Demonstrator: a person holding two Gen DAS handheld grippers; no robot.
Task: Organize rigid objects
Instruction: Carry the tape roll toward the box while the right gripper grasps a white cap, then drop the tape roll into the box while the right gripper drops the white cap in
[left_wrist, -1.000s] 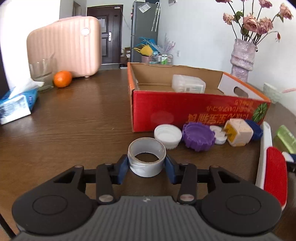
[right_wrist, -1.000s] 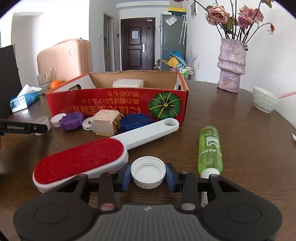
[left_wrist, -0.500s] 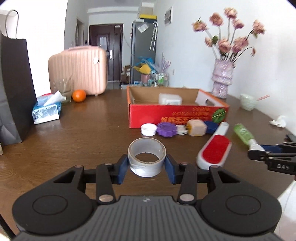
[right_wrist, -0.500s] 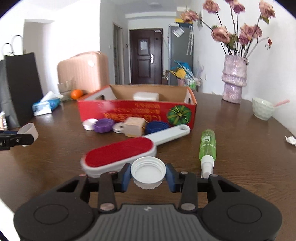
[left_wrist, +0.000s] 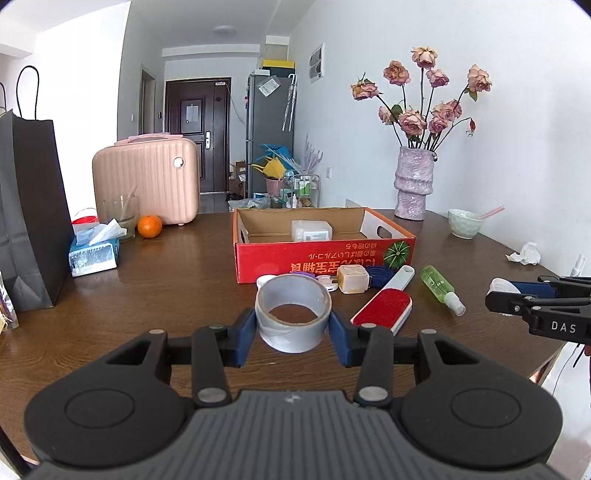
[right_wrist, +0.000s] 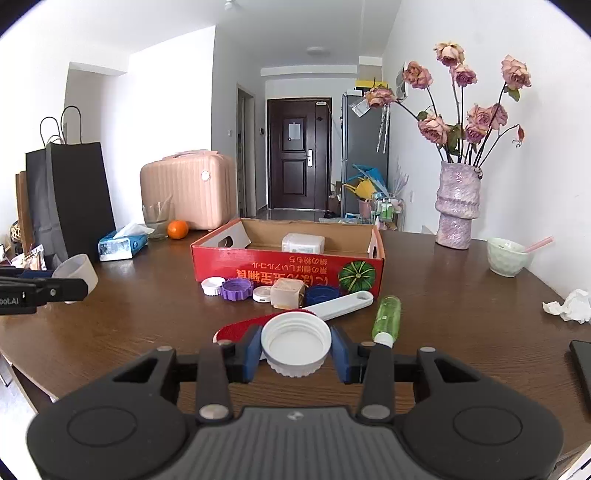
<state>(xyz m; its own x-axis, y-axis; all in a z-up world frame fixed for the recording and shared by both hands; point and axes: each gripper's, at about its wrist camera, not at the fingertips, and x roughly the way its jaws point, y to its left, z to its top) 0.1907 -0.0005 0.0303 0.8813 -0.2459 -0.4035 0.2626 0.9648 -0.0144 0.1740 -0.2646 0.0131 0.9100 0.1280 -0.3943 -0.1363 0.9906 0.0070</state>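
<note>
My left gripper (left_wrist: 293, 326) is shut on a grey tape roll (left_wrist: 293, 314), held above the near part of the wooden table. My right gripper (right_wrist: 295, 350) is shut on a white screw cap (right_wrist: 296, 341), open side up. Ahead stands a red cardboard box (left_wrist: 314, 254) with a clear plastic container (left_wrist: 311, 230) inside. Along its front lie a white cap (right_wrist: 213, 285), a purple lid (right_wrist: 237, 288), a small white lid (right_wrist: 261, 294), a beige cube (right_wrist: 287, 293), a blue lid (right_wrist: 322, 292), a red lint brush (left_wrist: 382, 309) and a green spray bottle (right_wrist: 386, 316). Each gripper shows at the edge of the other's view.
A black paper bag (left_wrist: 29, 210), tissue pack (left_wrist: 94, 253), glass (left_wrist: 120, 216), orange (left_wrist: 150, 226) and pink case (left_wrist: 147, 179) stand at the left. A flower vase (left_wrist: 413, 182), bowl (left_wrist: 464, 223) and crumpled tissue (left_wrist: 526, 254) are at the right. A dark flat object (right_wrist: 581, 363) lies near right.
Both grippers have pulled back and risen from the box, each keeping its grip. The box and the row of lids now look smaller and farther away.
</note>
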